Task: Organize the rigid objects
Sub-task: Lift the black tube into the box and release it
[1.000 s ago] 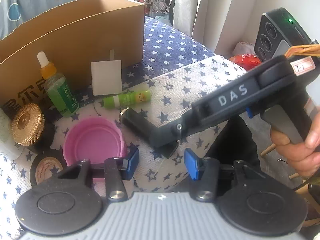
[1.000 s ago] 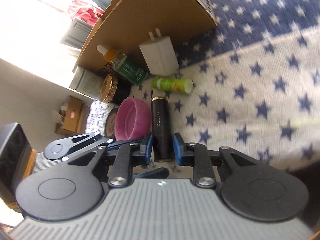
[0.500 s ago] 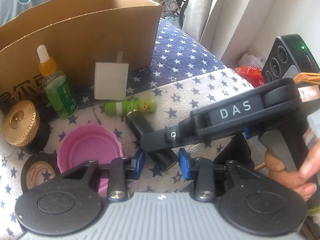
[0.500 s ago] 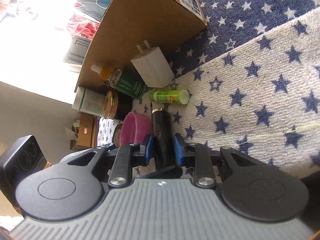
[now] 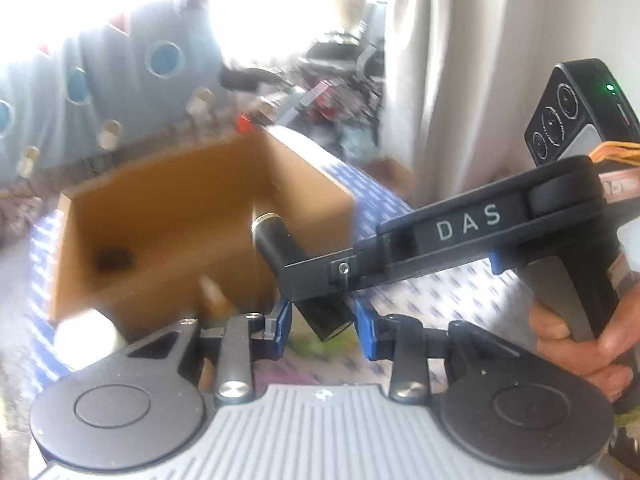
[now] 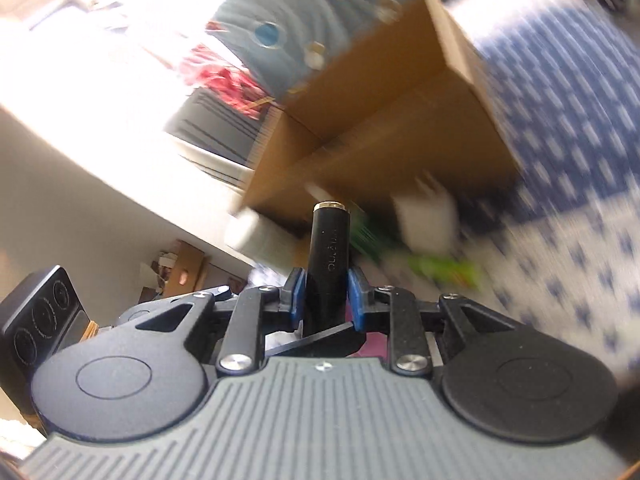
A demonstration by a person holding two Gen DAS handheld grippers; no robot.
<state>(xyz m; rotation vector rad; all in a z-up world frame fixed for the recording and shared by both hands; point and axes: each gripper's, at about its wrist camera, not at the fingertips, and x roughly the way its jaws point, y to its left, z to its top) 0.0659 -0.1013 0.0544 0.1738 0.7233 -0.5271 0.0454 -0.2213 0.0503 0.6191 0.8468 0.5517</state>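
Motion-smeared green tube, white charger

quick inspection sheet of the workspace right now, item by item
surface: star-print cover, blue and white, blurred.
job's things: black tube with gold rim, lifted; open cardboard box behind it, a dark item inside.
clutter: white block and green item by the box, both blurred.
grippers: right gripper shut on the black tube; left gripper has just been closing, pads on the tube's lower end.
cables: orange strands on the right gripper's handle.
surroundings: curtain, bright window, dotted grey fabric.
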